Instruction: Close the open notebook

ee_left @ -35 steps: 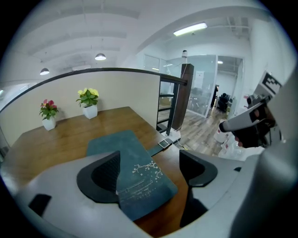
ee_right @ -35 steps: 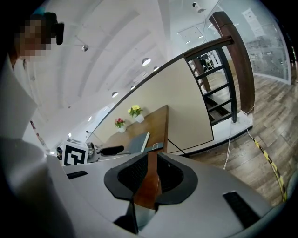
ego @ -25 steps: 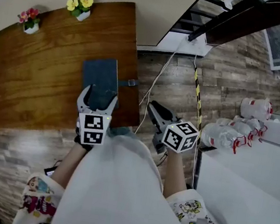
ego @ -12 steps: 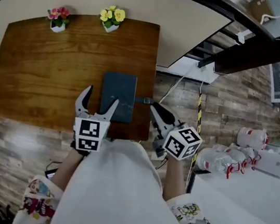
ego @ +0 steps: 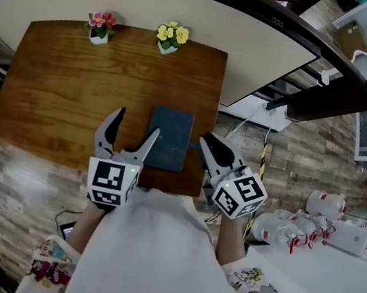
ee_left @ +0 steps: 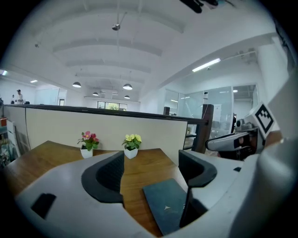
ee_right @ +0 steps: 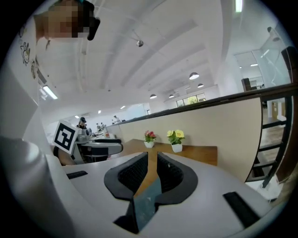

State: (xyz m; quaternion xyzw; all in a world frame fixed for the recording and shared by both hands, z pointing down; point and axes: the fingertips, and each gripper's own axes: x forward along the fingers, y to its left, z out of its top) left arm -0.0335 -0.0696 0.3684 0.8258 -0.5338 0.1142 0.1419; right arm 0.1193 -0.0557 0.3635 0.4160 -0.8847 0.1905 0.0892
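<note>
The dark blue notebook (ego: 169, 139) lies closed and flat near the front right corner of the wooden table (ego: 75, 91). My left gripper (ego: 137, 123) hovers above the table just left of it, open wide, with nothing between its jaws. In the left gripper view the notebook (ee_left: 167, 204) lies below the left gripper (ee_left: 151, 167), toward its right jaw. My right gripper (ego: 206, 141) hangs over the notebook's right edge with its jaws only a narrow gap apart and empty. In the right gripper view, the notebook (ee_right: 145, 204) shows through the slit of the right gripper (ee_right: 152, 169).
Two small flower pots, pink (ego: 100, 26) and yellow (ego: 171, 38), stand at the table's far edge against a beige partition. Cables run over the wood-look floor to the right. Plastic bottles (ego: 288, 228) and a white table (ego: 326, 289) lie at the right.
Both grippers have lifted and drawn back from the notebook. The head view has swung, so the table now sits more centred. The notebook stays closed and has not moved on the table.
</note>
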